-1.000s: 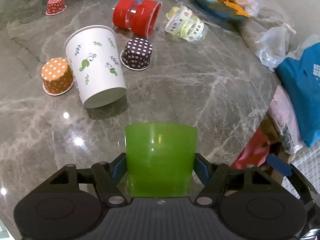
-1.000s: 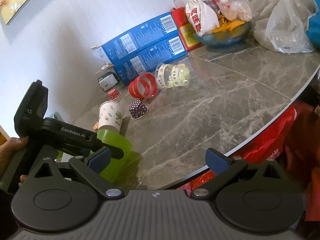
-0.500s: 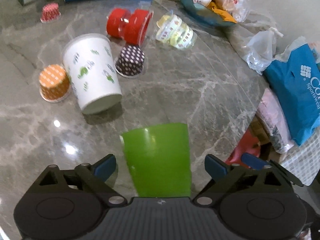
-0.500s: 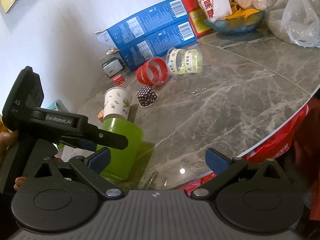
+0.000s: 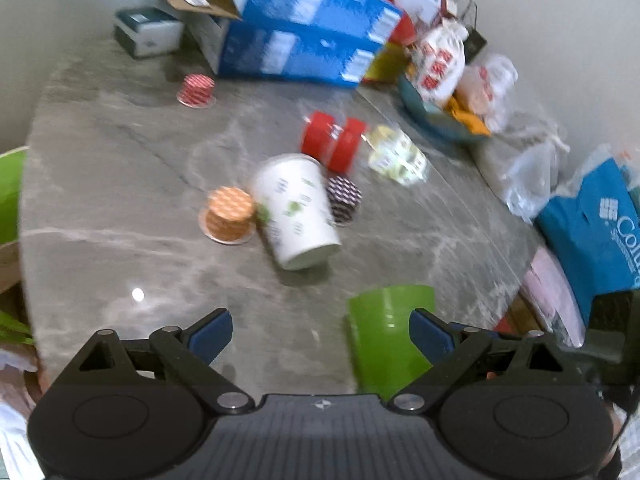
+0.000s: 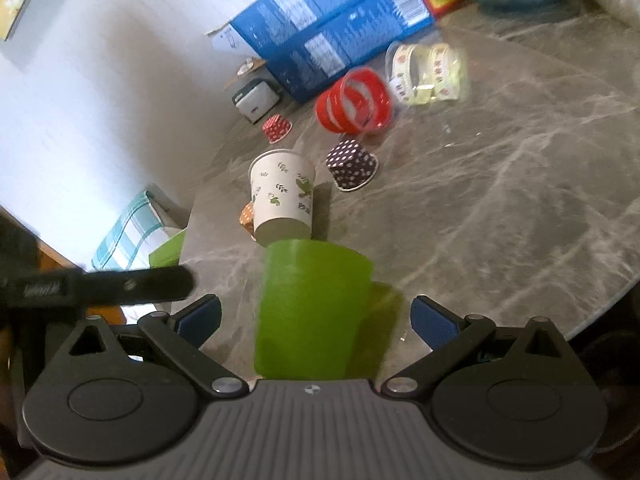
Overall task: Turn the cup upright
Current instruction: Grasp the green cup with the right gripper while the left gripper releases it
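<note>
Between wide-open right gripper, green cup, untouched

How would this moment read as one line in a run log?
green cup: upside down on table | left gripper: open | right gripper: open, straddling cup

I count one green cup, one paper cup, three dotted liners and two blue boxes.

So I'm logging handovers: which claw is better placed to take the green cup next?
Right. The green cup stands centred between the open right claw. The left claw, also open, has it off beside one finger.
</note>
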The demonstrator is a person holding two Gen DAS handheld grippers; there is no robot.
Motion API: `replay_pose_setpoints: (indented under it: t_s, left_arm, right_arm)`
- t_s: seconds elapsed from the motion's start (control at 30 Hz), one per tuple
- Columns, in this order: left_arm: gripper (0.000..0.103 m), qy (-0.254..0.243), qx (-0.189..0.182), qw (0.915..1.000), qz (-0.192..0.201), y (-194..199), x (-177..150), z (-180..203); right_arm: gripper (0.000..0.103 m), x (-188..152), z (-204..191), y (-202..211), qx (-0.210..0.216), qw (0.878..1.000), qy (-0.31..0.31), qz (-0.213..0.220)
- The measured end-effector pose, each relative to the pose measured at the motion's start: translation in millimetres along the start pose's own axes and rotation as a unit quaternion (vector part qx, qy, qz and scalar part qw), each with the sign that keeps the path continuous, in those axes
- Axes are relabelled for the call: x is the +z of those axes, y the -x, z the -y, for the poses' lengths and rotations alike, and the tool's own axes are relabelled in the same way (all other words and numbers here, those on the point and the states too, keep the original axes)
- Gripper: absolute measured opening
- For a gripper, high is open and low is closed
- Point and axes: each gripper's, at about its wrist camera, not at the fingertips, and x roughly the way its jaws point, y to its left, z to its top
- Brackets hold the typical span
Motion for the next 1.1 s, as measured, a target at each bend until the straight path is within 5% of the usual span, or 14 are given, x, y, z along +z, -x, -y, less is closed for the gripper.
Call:
replay_pose_setpoints:
  t_s: [0.7, 0.9, 1.1]
  left_arm:
    - [0.097, 0.061, -0.035, 0.9973, 0.018, 20.2, -39.5, -69.5]
    - [0.097, 0.075, -0.047, 0.9959, 0.018, 22.1, -43.1, -73.7]
    - [0.097, 0.06, -0.066, 0.995, 0.045, 36.9, -45.8, -60.0]
  right_arm:
    - [0.073, 13.9, -26.7, -51.6, -0.061, 0.994, 0.039, -0.084]
    - [0.073, 10.5, -37.9, -37.2, -0.063, 0.995, 0.058, -0.049]
    - [0.072, -8.0, -60.5, -2.5, -0.061, 0.988, 0.123, 0.064]
